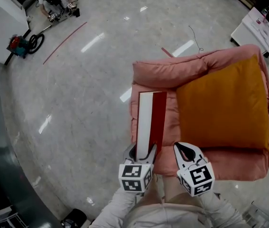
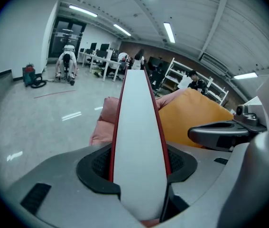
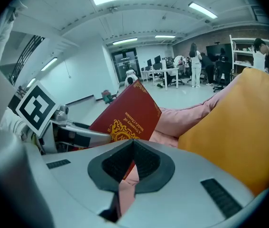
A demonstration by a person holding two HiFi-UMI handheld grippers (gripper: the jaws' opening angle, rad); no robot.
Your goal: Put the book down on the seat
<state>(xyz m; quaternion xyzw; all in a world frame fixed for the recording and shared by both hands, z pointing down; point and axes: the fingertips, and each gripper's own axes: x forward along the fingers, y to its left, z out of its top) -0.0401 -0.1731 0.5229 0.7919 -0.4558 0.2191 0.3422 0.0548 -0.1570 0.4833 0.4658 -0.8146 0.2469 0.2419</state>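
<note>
**A:** What is held in the claws?

**B:** The left gripper is clamped on the near end of the book, with one pad against each red cover and the white page edge turned up. The right gripper, at 3 o'clock of it, is pressed together at the tips, and nothing is pinched.

**A:** Where is the book found?

**B:** It is stretched toward 12 o'clock over the left padding of the pink seat. The orange cushion is seen at 3 o'clock. Whether the padding is touched cannot be told.

**A:** How is it expected to handle?

**B:** It is judged a stiff, fairly light hardback with smooth covers that may slip. Pinched at one end, it may droop, so a hold nearer the middle, across both covers, is advised.

**A:** And the counts?

**B:** One book, one seat, one cushion and two grippers are counted.
</note>
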